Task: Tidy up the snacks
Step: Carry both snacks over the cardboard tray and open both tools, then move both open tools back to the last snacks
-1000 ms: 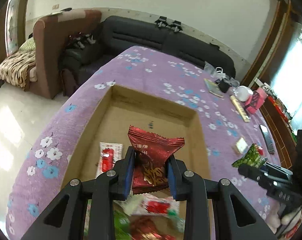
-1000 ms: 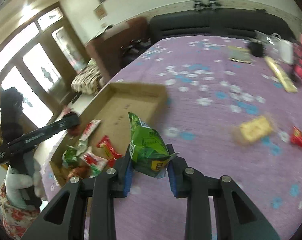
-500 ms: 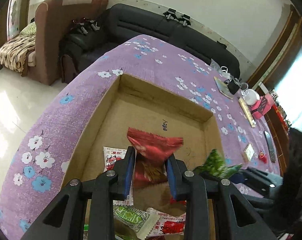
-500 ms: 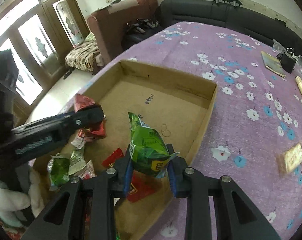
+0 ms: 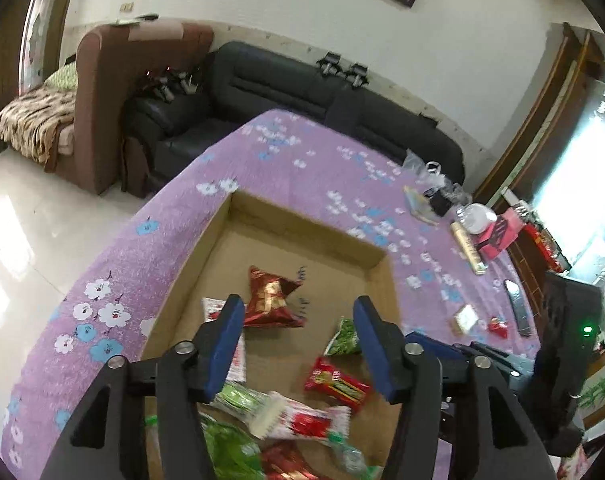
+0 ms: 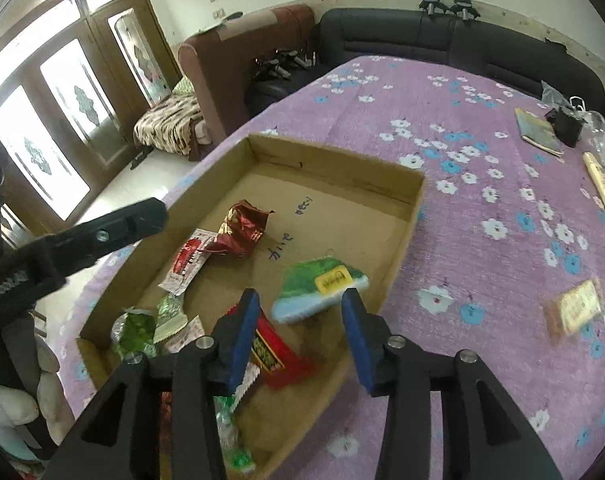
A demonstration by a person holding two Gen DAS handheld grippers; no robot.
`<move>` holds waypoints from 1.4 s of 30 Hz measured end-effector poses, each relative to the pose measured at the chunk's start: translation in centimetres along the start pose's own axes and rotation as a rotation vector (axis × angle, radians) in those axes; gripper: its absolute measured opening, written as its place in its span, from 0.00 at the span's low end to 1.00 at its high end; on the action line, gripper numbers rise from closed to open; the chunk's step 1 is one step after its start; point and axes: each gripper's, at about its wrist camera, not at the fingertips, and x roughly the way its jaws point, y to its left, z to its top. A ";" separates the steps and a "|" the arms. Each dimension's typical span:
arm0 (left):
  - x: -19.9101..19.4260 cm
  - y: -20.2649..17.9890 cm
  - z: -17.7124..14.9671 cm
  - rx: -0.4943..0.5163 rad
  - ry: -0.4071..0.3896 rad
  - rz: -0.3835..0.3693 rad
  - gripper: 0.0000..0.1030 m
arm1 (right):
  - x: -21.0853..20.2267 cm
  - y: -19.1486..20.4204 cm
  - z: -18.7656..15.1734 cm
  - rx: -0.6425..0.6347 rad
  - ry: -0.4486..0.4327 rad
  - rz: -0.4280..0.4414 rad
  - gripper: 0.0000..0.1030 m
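Green packet (image 6: pixel 322 286) (blurred) beyond opening right gripper (image 6: pixel 300 314).

Your left gripper (image 5: pixel 296 338) is a black plastic frame: two angular arms with triangular cut-outs, each carrying a pair of round silver screw heads. Its fingers (image 5: pixel 225 346) are faced with flat blue pads. Your right gripper (image 6: pixel 300 330) is built the same way, black arms, silver screws, blue-faced fingers (image 6: pixel 244 336). Seen from the right wrist camera, the left tool's side shows a long black bar with a single screw and faint raised lettering too blurred to read. A white glove (image 6: pixel 10 408) covers your left hand.
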 end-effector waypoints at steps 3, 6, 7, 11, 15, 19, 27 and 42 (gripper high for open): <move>-1.4 -1.9 -0.5 0.023 -0.025 -0.026 0.64 | -1.8 -0.9 -0.9 0.025 -0.026 0.013 0.42; -2.2 -4.1 -1.2 0.046 -0.030 -0.057 0.67 | -3.7 -2.2 -1.9 0.054 -0.055 0.015 0.43; -2.4 -4.7 -1.4 0.053 -0.030 -0.067 0.68 | -4.2 -2.6 -2.2 0.063 -0.064 0.014 0.43; -2.8 -8.3 -3.0 0.099 -0.017 -0.114 0.71 | -6.5 -5.2 -4.0 0.121 -0.101 0.007 0.44; -2.4 -11.9 -5.0 0.146 0.018 -0.160 0.72 | -8.4 -8.2 -5.9 0.182 -0.125 -0.012 0.45; -1.8 -14.6 -7.0 0.176 0.058 -0.185 0.72 | -9.7 -11.5 -8.1 0.241 -0.134 -0.039 0.46; -0.1 -17.8 -10.1 0.204 0.131 -0.197 0.72 | -12.0 -18.9 -12.3 0.390 -0.151 -0.113 0.46; 4.0 -19.5 -13.4 0.255 0.224 -0.122 0.72 | -13.5 -25.7 -15.8 0.550 -0.175 -0.179 0.46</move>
